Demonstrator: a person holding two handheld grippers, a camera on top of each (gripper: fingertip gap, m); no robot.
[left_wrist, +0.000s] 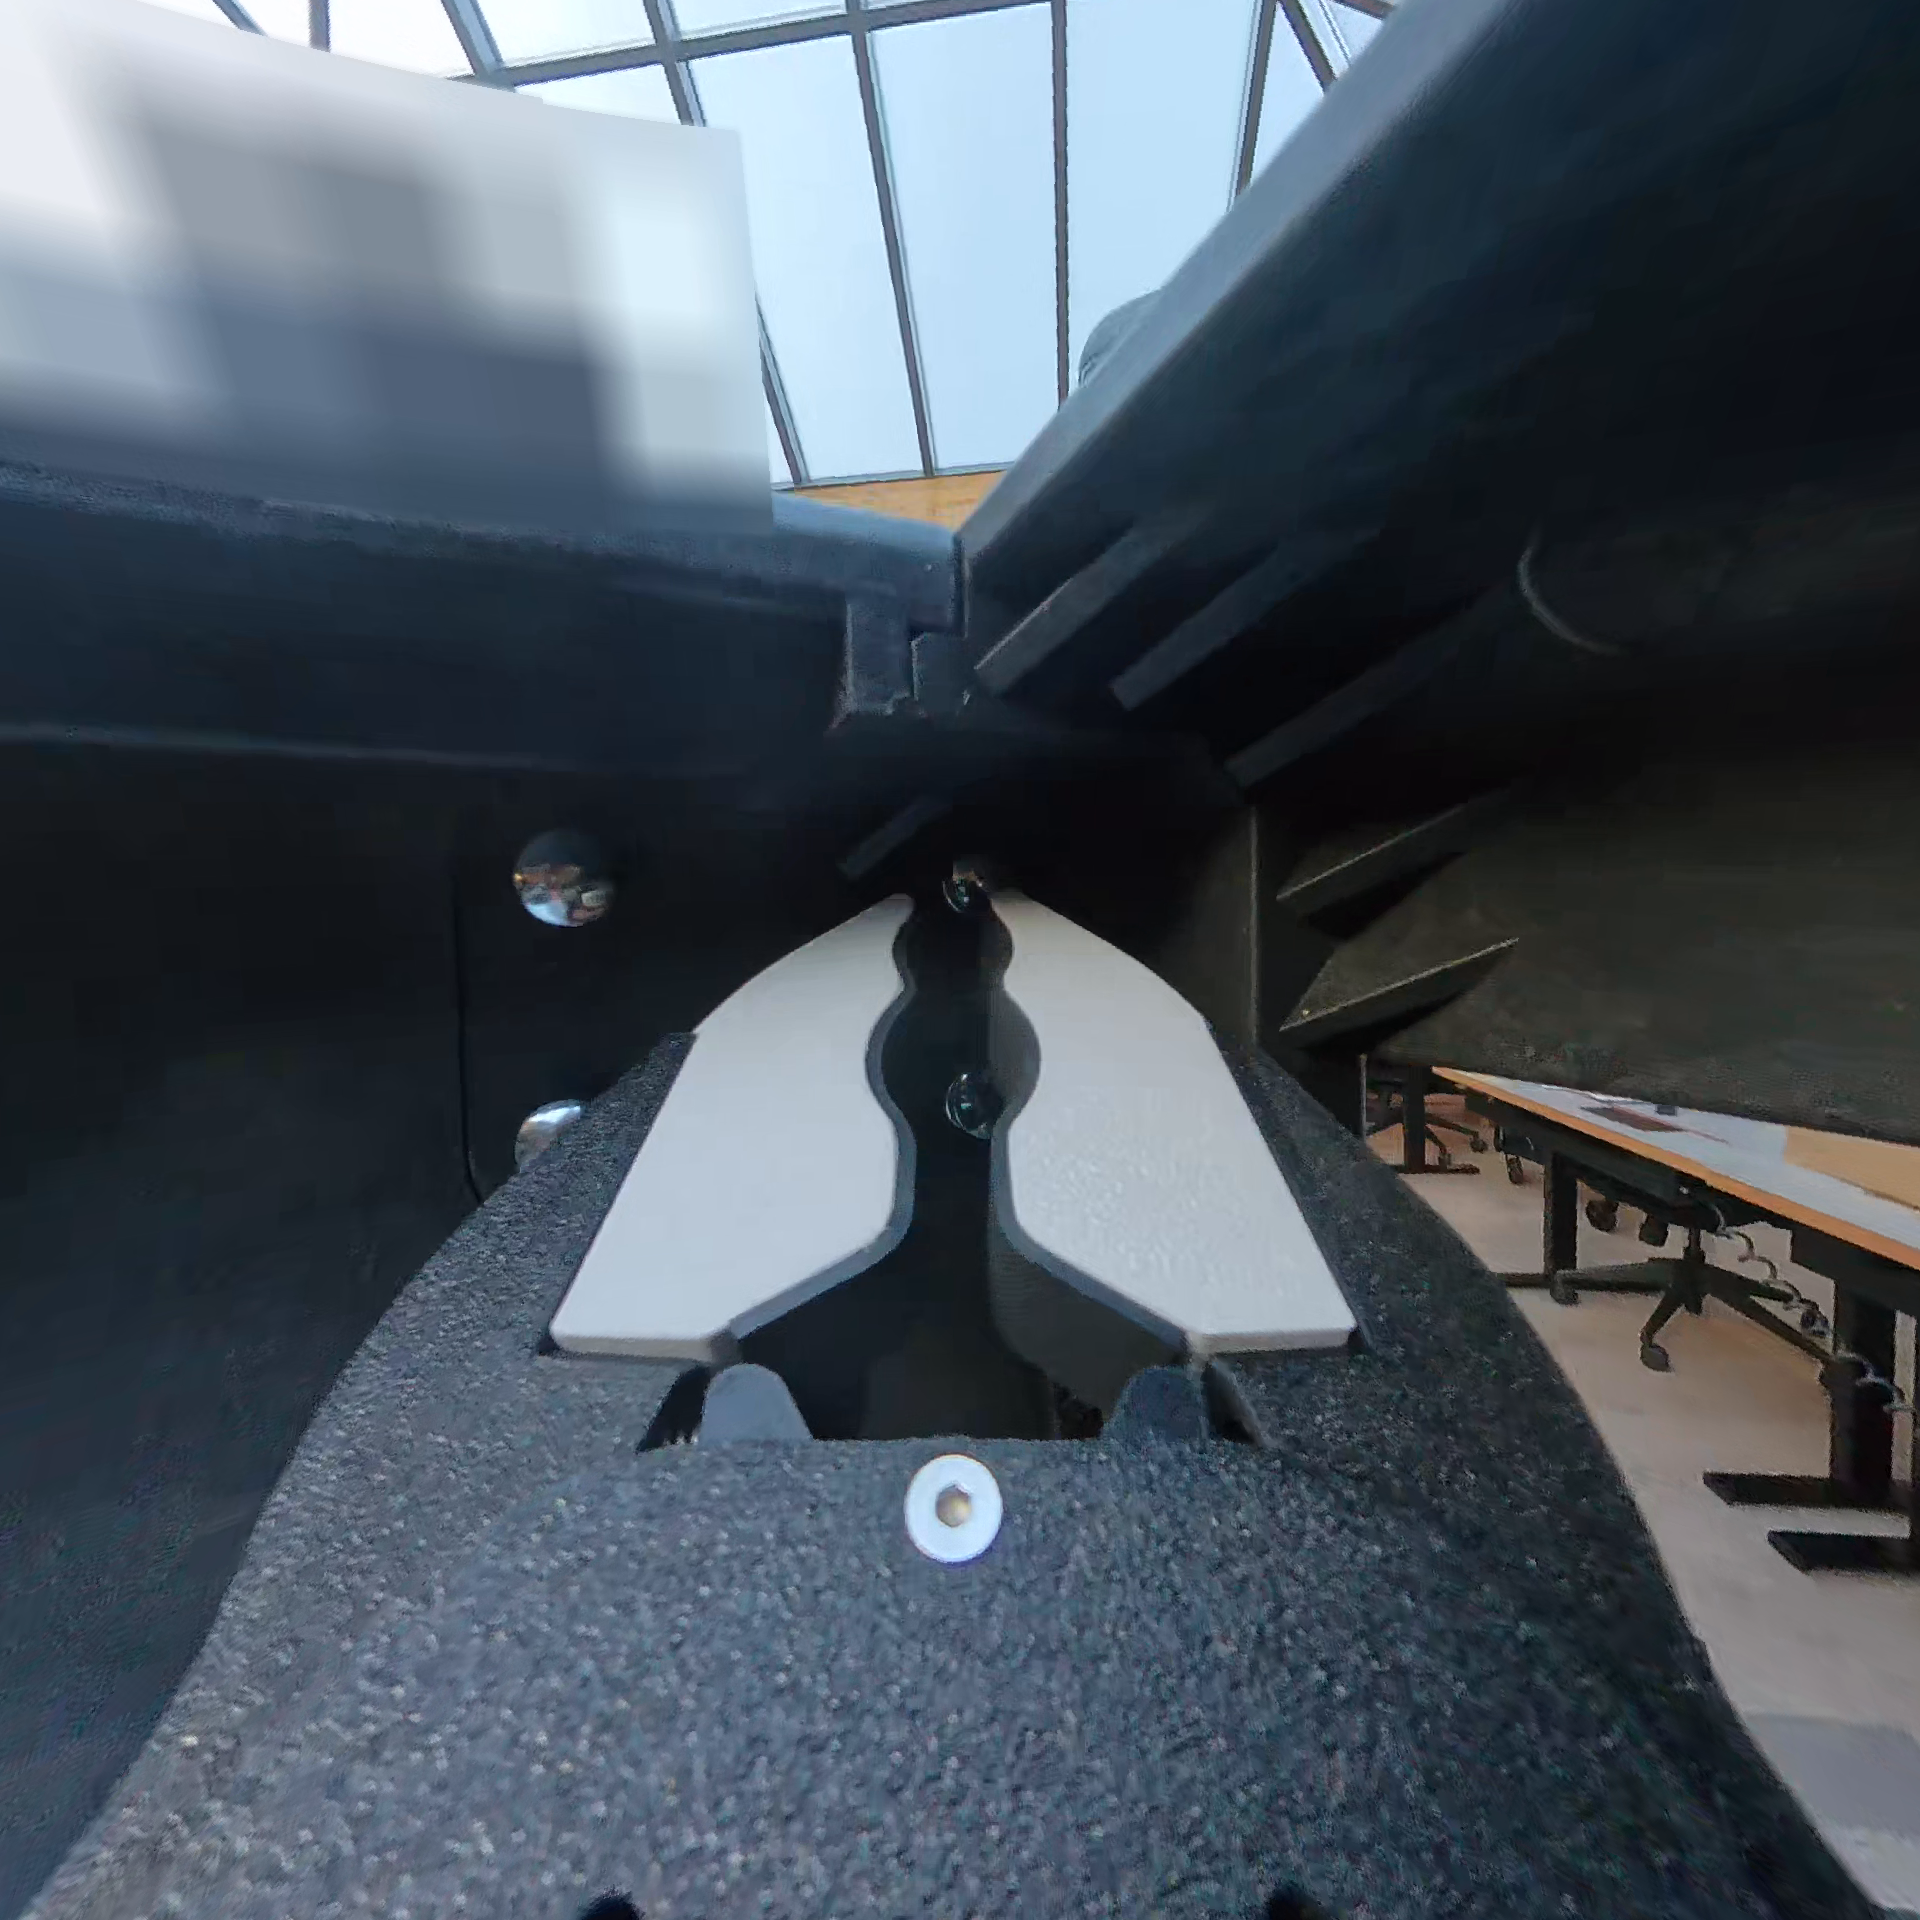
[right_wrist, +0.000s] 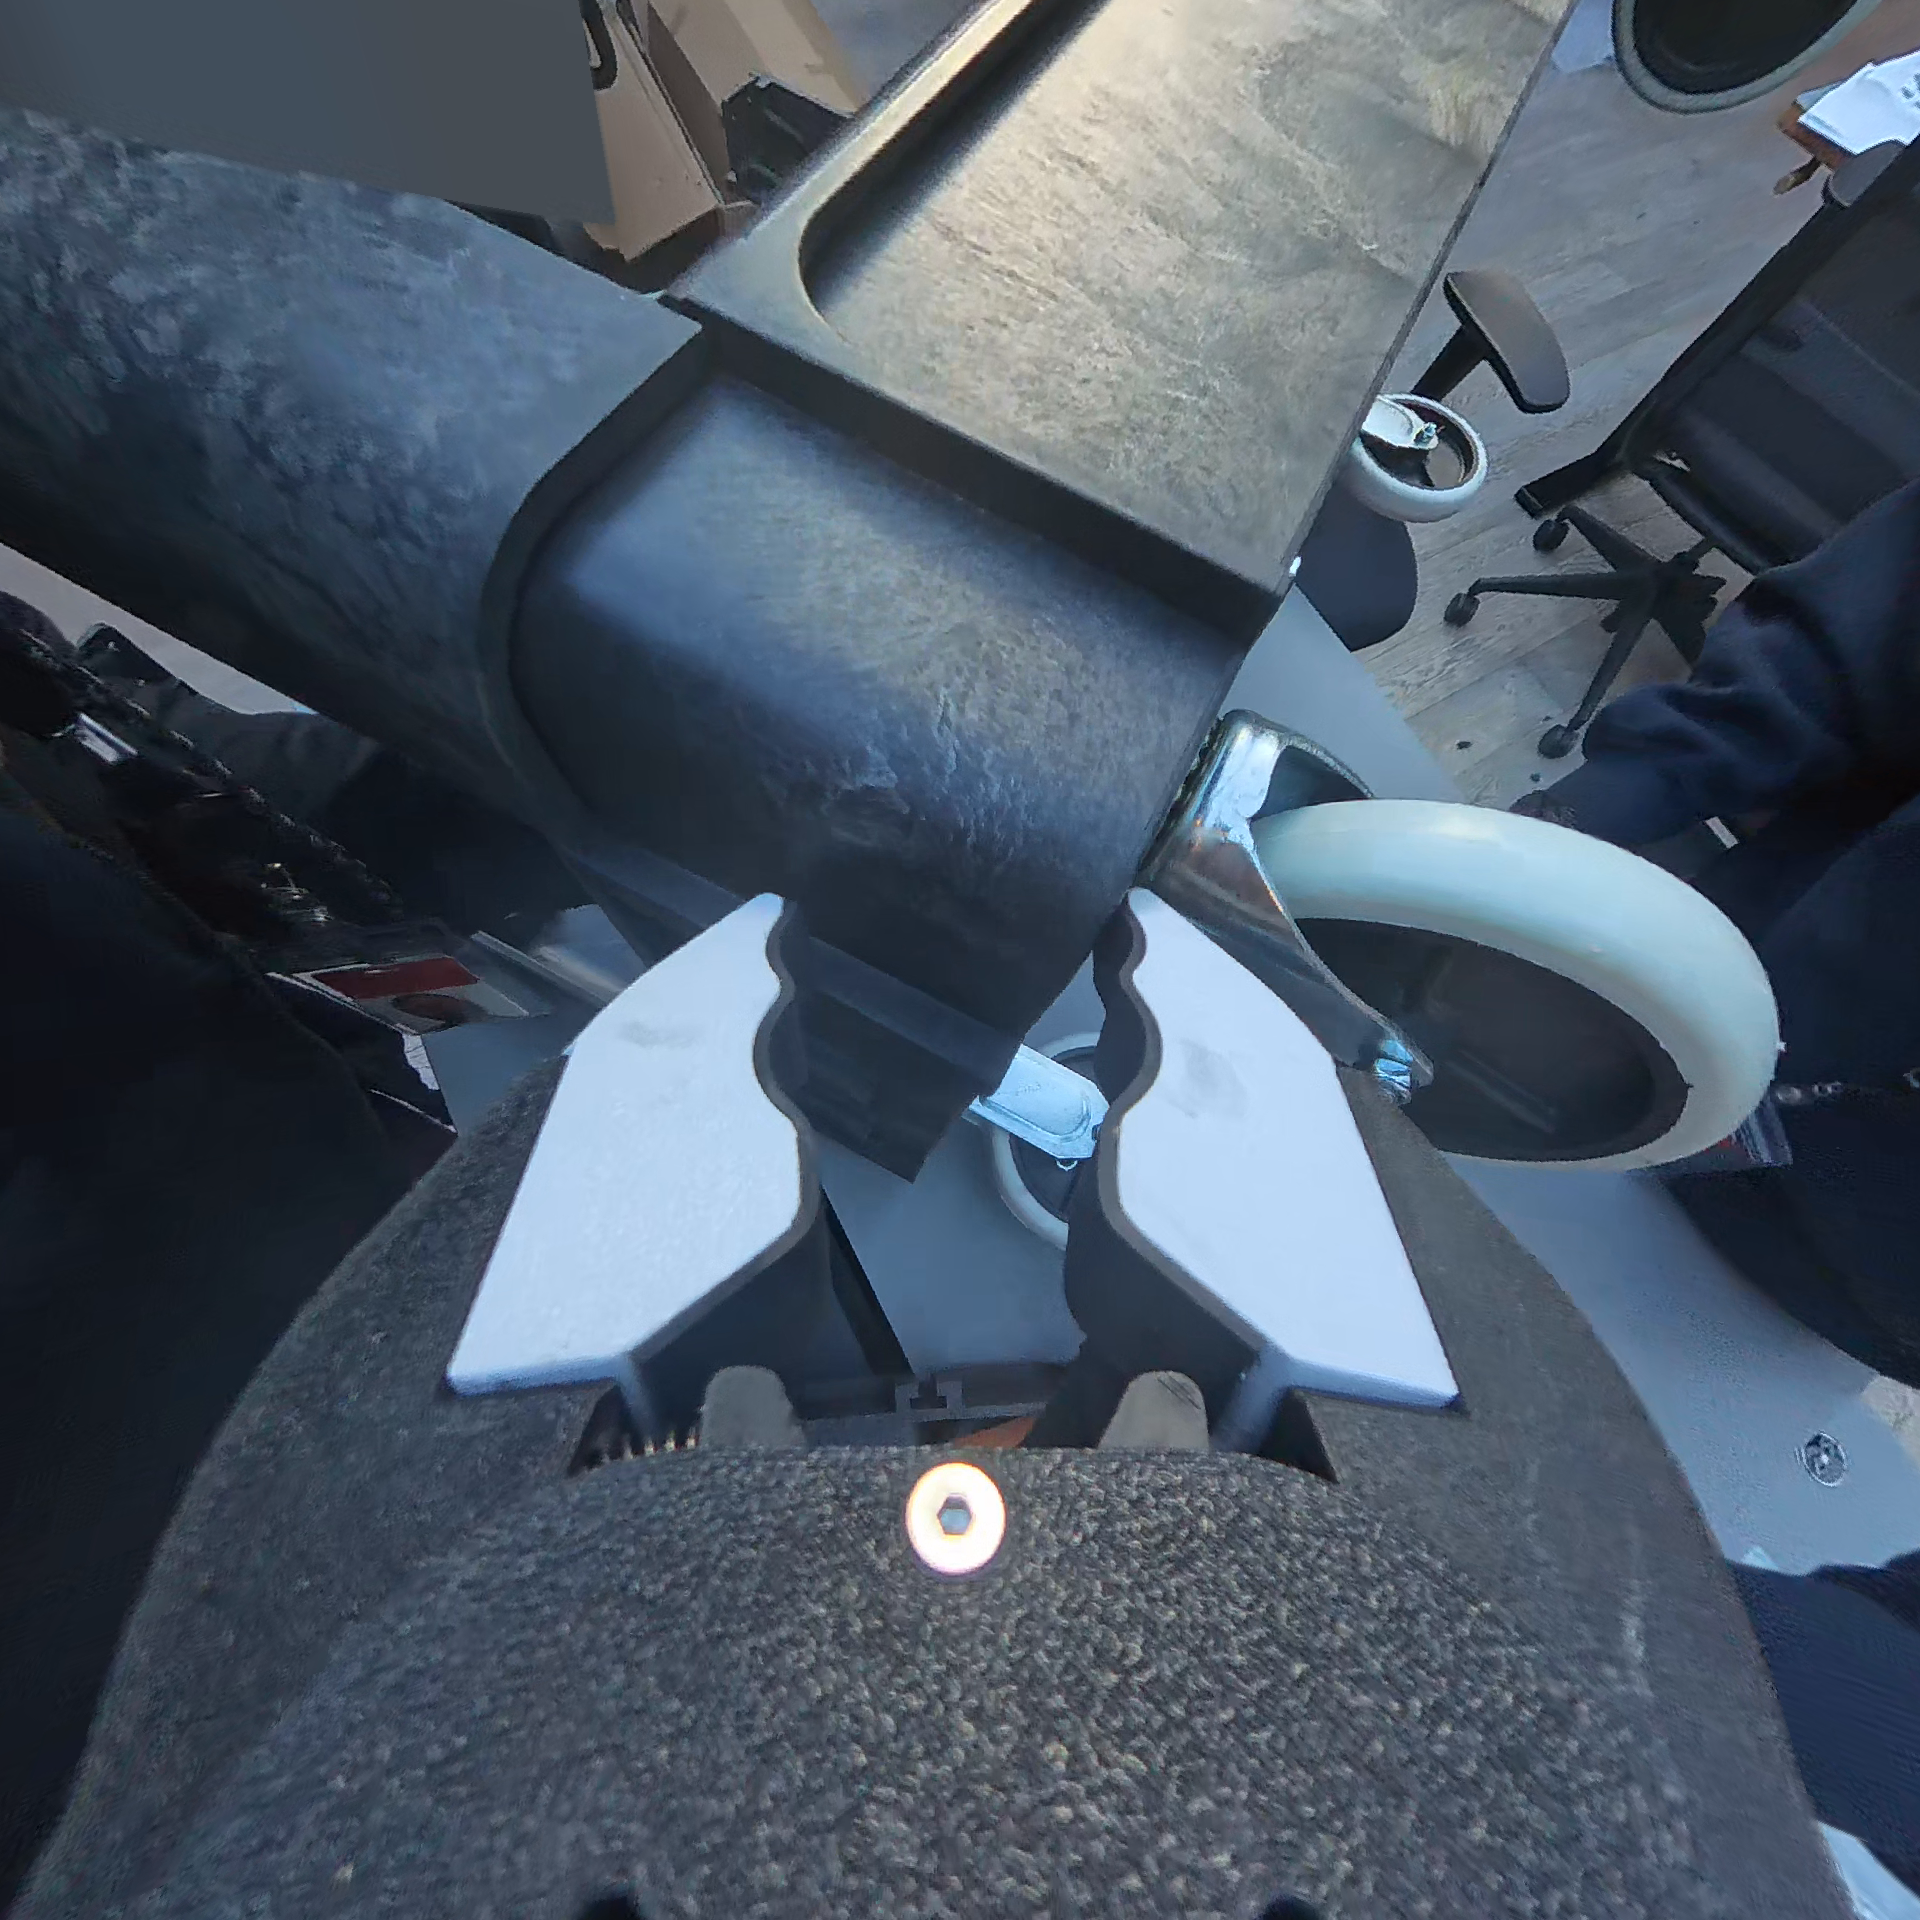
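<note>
Left claw (left_wrist: 951, 914) is pressed up under a black plastic cart frame (left_wrist: 1351, 436), fingers nearly together with only a narrow slot between them, nothing visibly held; a small screw (left_wrist: 971, 1101) shows in the slot. Right claw (right_wrist: 951, 935) is clamped on the black corner piece (right_wrist: 831, 665) of the same kind of frame, where a fat black tube (right_wrist: 239, 364) joins it. White caster wheel (right_wrist: 1517, 966) in a chrome fork just right of it.

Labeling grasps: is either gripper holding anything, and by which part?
Right gripper straddles the corner of a black plastic frame; contact can't be confirmed. Left gripper is nearly shut against black parts, with a screw between the fingers; no hold visible.
</note>
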